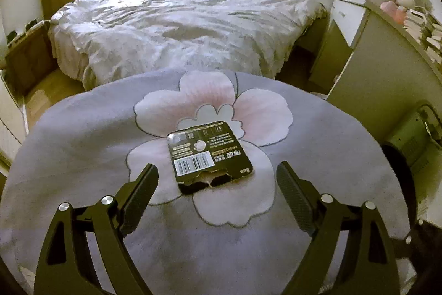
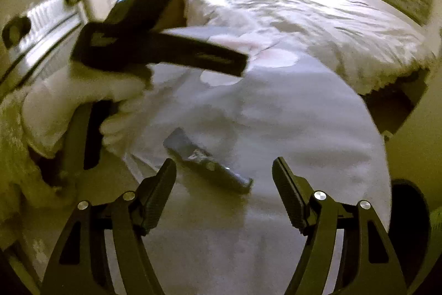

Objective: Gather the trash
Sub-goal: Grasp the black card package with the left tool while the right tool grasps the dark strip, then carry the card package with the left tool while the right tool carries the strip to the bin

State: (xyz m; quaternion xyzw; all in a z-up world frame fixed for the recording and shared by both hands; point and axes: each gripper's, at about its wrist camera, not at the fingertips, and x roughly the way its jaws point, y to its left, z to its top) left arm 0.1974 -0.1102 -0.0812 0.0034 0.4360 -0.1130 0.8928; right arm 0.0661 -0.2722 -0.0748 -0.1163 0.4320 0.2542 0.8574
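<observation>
A torn black battery card (image 1: 208,154) with a barcode lies flat on the round purple flower rug (image 1: 83,134). My left gripper (image 1: 216,173) is open, its fingers on either side of the card's near torn edge, just above it. In the right wrist view the same card (image 2: 205,161) lies on the rug (image 2: 304,129), seen edge-on and blurred. My right gripper (image 2: 223,170) is open and empty just short of it. The left gripper (image 2: 154,46) shows there from the side, held by a white-gloved hand (image 2: 80,104).
A bed with a rumpled white duvet (image 1: 179,24) stands beyond the rug. White cabinets (image 1: 356,46) with books and plush toys line the right. A cardboard box (image 1: 27,57) sits left of the bed. A dark round object (image 2: 408,217) lies at the rug's right edge.
</observation>
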